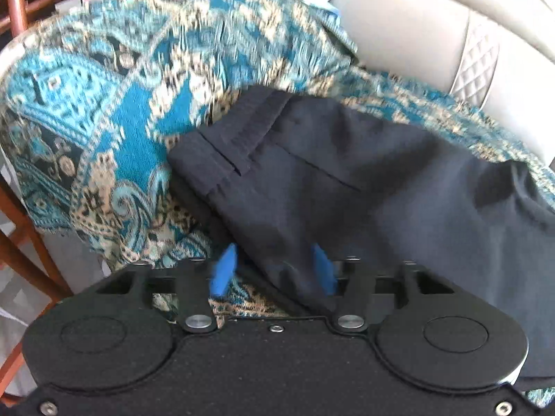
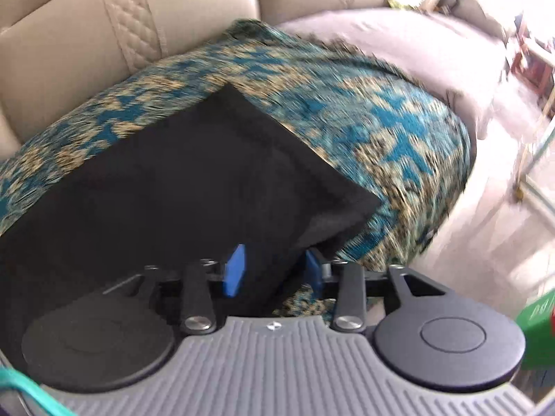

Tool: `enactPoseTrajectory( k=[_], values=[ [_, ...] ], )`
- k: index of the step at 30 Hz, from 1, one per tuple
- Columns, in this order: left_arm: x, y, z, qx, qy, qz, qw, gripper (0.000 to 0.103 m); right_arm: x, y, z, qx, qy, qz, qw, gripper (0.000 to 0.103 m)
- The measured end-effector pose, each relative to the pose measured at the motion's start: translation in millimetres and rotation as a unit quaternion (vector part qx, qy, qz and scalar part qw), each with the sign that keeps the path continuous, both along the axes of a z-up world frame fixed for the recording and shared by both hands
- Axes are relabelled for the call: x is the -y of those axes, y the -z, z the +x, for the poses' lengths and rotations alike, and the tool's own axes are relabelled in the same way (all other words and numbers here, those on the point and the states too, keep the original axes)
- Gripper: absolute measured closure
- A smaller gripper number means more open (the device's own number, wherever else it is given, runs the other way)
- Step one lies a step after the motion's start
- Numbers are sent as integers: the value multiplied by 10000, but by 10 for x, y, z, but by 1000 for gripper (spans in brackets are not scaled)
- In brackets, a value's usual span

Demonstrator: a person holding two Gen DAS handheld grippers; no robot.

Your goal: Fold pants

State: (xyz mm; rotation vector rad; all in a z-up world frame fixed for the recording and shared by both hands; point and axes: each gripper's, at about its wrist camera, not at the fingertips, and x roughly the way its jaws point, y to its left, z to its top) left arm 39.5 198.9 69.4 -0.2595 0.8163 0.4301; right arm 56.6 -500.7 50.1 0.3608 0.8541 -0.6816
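Dark navy pants (image 1: 347, 180) lie folded on a teal and beige patterned throw (image 1: 121, 104), with the waistband (image 1: 239, 131) at the far left end. My left gripper (image 1: 274, 270) is at the near edge of the pants, its blue pads (image 1: 223, 270) spread apart, and loose cloth lies between them without being pinched. In the right wrist view the pants (image 2: 173, 180) look black and end in a squared corner. My right gripper (image 2: 274, 270) stands open over that near corner, with its fingertips (image 2: 236, 270) on either side of the fabric edge.
The throw (image 2: 381, 121) covers a beige leather sofa (image 2: 104, 17) whose quilted backrest (image 1: 478, 66) rises behind. Wooden chair frames (image 1: 20, 0) stand at the left. A pale cushion (image 2: 381, 34), a glass table (image 2: 541, 159) and a green object (image 2: 537, 319) are at the right.
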Motion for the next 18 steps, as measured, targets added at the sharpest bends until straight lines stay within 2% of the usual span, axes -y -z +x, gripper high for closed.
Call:
enactPoseTrajectory(
  k=[2, 6, 9, 13, 16, 18],
  values=[
    [63, -69, -46, 90, 45, 249, 9996, 49, -171, -93, 65, 3, -211, -253, 9995, 37],
    [192, -227, -134, 382, 134, 511, 9979, 32, -573, -264, 212, 155, -758, -619, 9951, 29],
    [366, -330, -171, 626, 298, 646, 9955, 28, -916, -354, 318, 295, -1215, -798, 9889, 24],
    [726, -383, -155, 903, 780, 638, 9908, 28, -1382, -373, 460, 706, -2015, -398, 9761, 24],
    [1081, -317, -106, 952, 1256, 415, 9866, 38, -1780, -318, 611, 1101, -2707, 50, 9563, 24],
    [1313, -246, -117, 1012, 1635, 173, 9812, 41, -2055, -299, 765, 1203, -3098, 292, 9427, 24]
  ],
)
